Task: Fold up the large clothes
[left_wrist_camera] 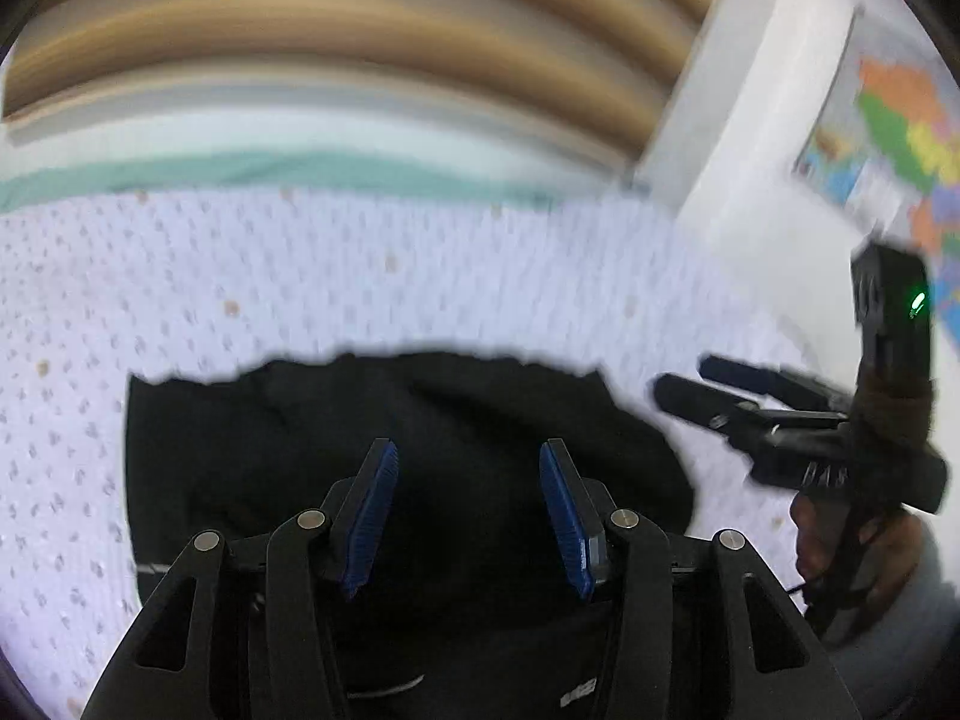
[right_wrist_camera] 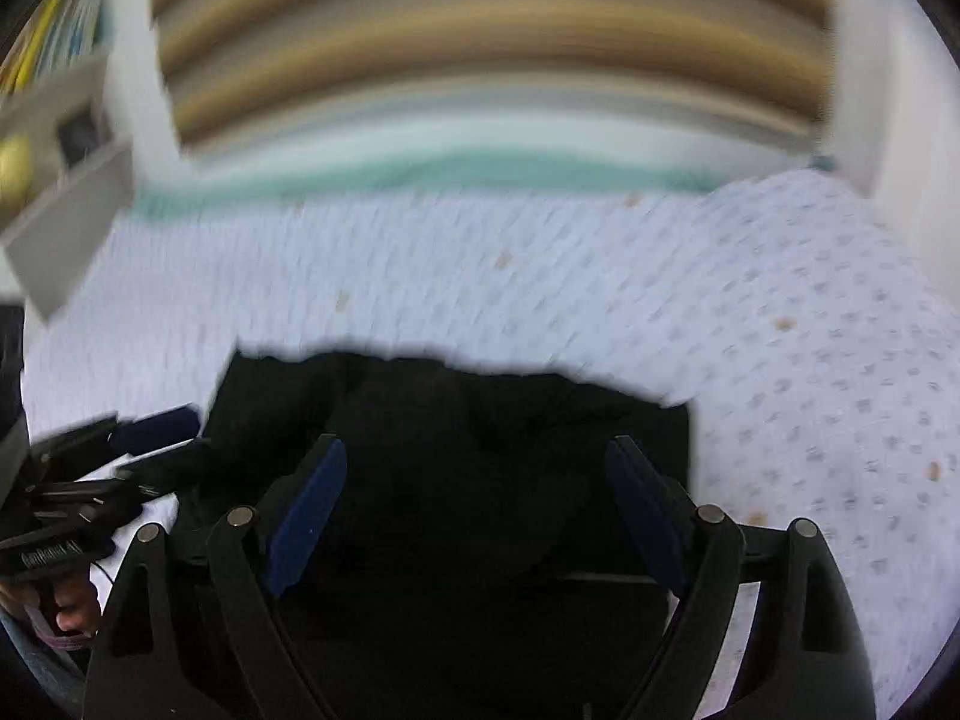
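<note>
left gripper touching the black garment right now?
Cannot tell. In the left wrist view the left gripper, jaws open, overlaps the black garment, but blur and uniform black hide any gap or contact.

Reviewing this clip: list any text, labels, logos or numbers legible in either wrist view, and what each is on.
Nothing reads cleanly in either view.
White mark on the black garment, low in the left wrist view: too small to read.
White lettering on the left gripper body, seen from the right wrist view: blurred, unreadable.
Colourful poster on the wall: motion-blurred, no legible words.
Right gripper shows a green light, no text.
</note>
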Tool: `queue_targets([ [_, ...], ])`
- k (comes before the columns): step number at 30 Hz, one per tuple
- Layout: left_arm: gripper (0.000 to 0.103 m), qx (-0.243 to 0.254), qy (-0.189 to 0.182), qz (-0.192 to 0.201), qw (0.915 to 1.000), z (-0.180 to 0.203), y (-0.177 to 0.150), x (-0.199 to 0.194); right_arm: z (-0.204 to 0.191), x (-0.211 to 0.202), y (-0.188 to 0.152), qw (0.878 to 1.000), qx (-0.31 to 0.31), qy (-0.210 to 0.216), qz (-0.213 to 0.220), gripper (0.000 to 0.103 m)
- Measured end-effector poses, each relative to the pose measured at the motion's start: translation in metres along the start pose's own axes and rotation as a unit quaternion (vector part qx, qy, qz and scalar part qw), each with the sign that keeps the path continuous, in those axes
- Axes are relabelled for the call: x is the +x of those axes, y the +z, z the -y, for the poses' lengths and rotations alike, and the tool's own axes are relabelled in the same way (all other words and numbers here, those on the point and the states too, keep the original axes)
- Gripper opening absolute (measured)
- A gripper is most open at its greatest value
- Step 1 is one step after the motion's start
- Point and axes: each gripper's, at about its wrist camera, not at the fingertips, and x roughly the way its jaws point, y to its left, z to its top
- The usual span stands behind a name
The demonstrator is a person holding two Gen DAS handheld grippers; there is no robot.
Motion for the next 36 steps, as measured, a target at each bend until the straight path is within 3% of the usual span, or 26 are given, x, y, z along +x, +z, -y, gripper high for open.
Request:
queue_targets([
  [5,0.043,-0.021,-0.002,-0.1,0.9947,-0.021,-0.046,0.054,-0.007,0.052,-0.053,0.997,-0.002,0.031,-0.076,0.089],
  [8,0.042,-0.041,0.0,-0.132,0.9904,-0.031,-0.075,0.079,0.003,0.094,-0.088,0.991,0.025,0.03,-0.127,0.089],
  [11,0.041,-0.069,-0.003,-0.13,0.9891,-0.041,-0.097,0.102,-0.004,0.116,-0.114,0.991,-0.002,0.005,-0.131,0.089],
  [13,0.04,-0.079,-0.007,-0.129,0.9885,-0.042,-0.1,0.102,-0.007,0.119,-0.118,0.99,-0.006,-0.006,-0.138,0.089],
  [17,0.041,-0.055,-0.004,-0.209,0.9763,-0.031,-0.075,0.09,-0.008,0.106,-0.088,0.977,-0.018,0.017,-0.211,0.088],
  [19,0.041,-0.032,-0.002,-0.194,0.9804,-0.022,-0.052,0.073,-0.006,0.083,-0.066,0.981,-0.031,0.014,-0.189,0.088],
  [21,0.041,-0.021,0.006,-0.134,0.9908,-0.015,-0.03,0.048,-0.001,0.055,-0.043,0.992,-0.018,-0.004,-0.123,0.088],
  [23,0.041,-0.039,0.002,-0.084,0.9957,-0.013,-0.012,0.036,0.008,0.038,-0.027,0.998,0.025,-0.011,-0.056,0.088],
  [25,0.041,-0.056,0.012,-0.054,0.9969,-0.013,-0.003,0.041,0.014,0.044,-0.021,0.997,0.073,-0.018,-0.029,0.088],
  [28,0.039,-0.071,0.035,-0.057,0.9952,-0.017,-0.014,0.063,0.016,0.072,-0.031,0.993,0.104,-0.023,-0.05,0.088],
  [32,0.026,-0.086,0.057,-0.101,0.9895,-0.031,-0.043,0.096,0.009,0.124,-0.059,0.986,0.121,-0.03,-0.106,0.087],
  [36,0.027,-0.072,0.091,-0.105,0.9876,-0.035,-0.068,0.127,0.008,0.149,-0.081,0.984,0.119,-0.05,-0.12,0.087],
])
